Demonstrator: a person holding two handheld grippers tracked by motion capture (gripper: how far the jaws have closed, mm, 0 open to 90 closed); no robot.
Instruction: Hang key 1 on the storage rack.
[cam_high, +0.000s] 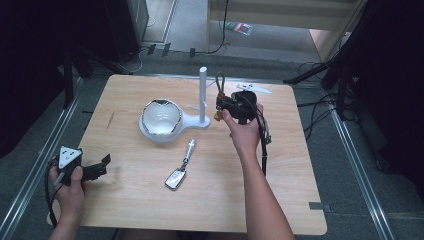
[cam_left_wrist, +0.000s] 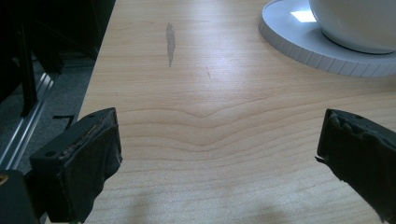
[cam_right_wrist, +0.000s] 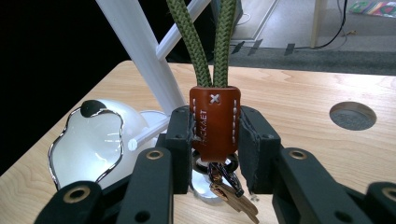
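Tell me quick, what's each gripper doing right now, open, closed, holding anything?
Left gripper: open, nothing between its jaws, low over the table.
Right gripper: closed on the brown leather tab of the green cord keychain, beside the white stand.

Bowl (cam_high: 161, 119) on stand base (cam_high: 192, 122) mid-table (cam_high: 150, 200), post (cam_high: 203, 95) right of it, keychain (cam_high: 220, 85) just right of post in right gripper (cam_high: 222, 106), key fob (cam_high: 181, 171) nearer front, left gripper (cam_high: 100, 167) at left edge
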